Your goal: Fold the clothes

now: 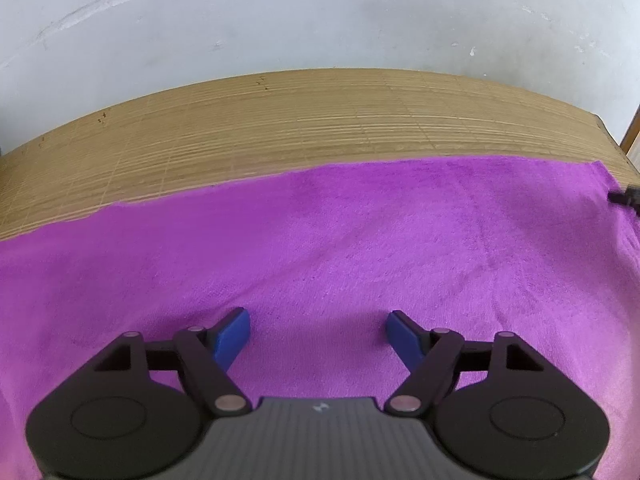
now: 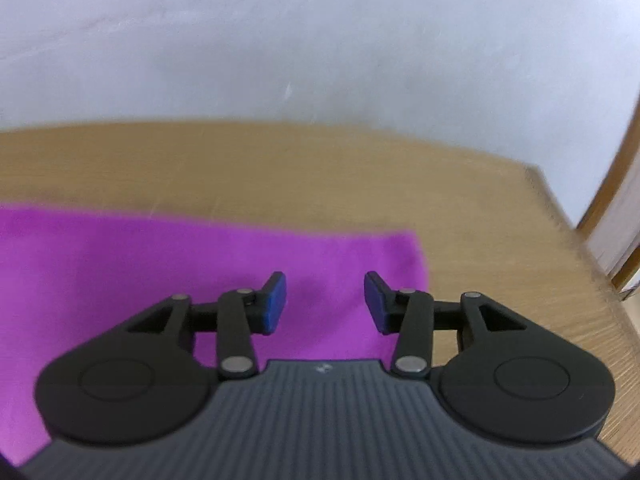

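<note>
A purple fleecy cloth [image 1: 360, 248] lies flat on a bamboo-slat mat [image 1: 280, 120]. My left gripper [image 1: 318, 326] hovers over the cloth's middle, open, its blue pads wide apart with nothing between them. In the right wrist view, which is blurred, the same cloth [image 2: 160, 260] fills the lower left, and its far right corner [image 2: 408, 240] sits just ahead of my right gripper [image 2: 325, 294]. That gripper is open too, above the cloth near its right edge. A dark tip of the right gripper [image 1: 626, 198] shows at the cloth's right edge in the left wrist view.
The mat's [image 2: 500, 240] far edge meets a pale grey wall [image 1: 320, 20]. The mat's right end stops near a wooden frame [image 2: 616, 216] at the right. Bare mat lies beyond the cloth's far edge and to its right.
</note>
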Available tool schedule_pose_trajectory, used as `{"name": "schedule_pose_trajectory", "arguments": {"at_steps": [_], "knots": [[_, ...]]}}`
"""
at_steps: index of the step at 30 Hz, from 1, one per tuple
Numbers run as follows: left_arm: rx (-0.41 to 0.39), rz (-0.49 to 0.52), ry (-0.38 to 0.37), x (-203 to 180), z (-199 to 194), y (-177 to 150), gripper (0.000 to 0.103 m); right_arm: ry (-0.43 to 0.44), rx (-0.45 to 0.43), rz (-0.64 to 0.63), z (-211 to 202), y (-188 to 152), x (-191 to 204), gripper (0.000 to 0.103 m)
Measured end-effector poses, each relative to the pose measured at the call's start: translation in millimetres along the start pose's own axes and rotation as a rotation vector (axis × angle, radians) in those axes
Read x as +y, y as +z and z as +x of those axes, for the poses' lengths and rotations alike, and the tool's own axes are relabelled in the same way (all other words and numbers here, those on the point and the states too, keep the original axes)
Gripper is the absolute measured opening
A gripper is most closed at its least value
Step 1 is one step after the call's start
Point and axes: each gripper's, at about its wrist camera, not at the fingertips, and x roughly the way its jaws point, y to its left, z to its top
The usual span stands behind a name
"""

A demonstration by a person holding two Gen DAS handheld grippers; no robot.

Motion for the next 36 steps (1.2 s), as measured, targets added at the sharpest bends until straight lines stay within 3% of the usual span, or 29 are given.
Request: {"name": "schedule_pose_trajectory", "arguments": {"at_steps": [1,6,9,12,13,16,18,19,20,27,30,32,36], "knots": [[0.0,0.0,-0.005,-0.1,-2.1,-0.7,0.074,-0.034,0.025,-0.006,6.2,-4.8,-1.9,0.046],[-0.019,0.015,-0.035,2.0,-21.2,-10.0,0.073,-0.375,0.017,0.099,10.1,-21.5,-43.6,0.048],[-0.024,0.005,-0.061,6.5,-33.3,-19.6,0.073,-0.197,0.008,0.267,-33.3,-41.0,-71.5,0.049],[-0.013,-0.009,-0.085,8.7,-39.6,-29.4,0.073,-0.005,0.044,0.381,-71.8,-73.5,-80.5,0.06],[-0.008,-0.012,-0.094,8.5,-40.5,-32.5,0.073,0.046,0.059,0.402,-82.6,-84.9,-80.4,0.068],[0.009,-0.006,-0.112,3.5,-38.4,-38.1,0.073,0.107,0.107,0.36,-99.5,-113.8,-61.8,0.068],[0.019,0.003,-0.112,-1.6,-35.7,-41.4,0.073,0.088,0.108,0.295,-103.8,-121.5,-46.4,0.059],[0.018,0.014,-0.108,-4.6,-35.2,-42.6,0.073,0.064,0.1,0.252,-105.5,-123.0,-37.8,0.021],[0.011,0.029,-0.101,-7.8,-35.3,-43.5,0.073,0.04,0.097,0.223,-106.4,-123.6,-31.3,0.004],[0.011,0.056,-0.103,-22.8,-45.0,-53.7,0.073,-0.175,0.077,0.339,-109.9,-120.3,-54.9,0.005],[0.004,0.05,-0.094,-25.1,-62.9,-63.0,0.073,-0.24,0.06,0.392,-119.9,-121.5,-63.5,0.012],[0.008,0.029,-0.077,-23.8,-79.6,-76.7,0.073,-0.182,0.05,0.405,-145.7,-128.9,-57.3,0.029],[0.025,-0.021,-0.036,-20.3,-114.5,-109.8,0.073,-0.102,0.04,0.272,-201.4,-159.1,-28.9,0.043]]}}
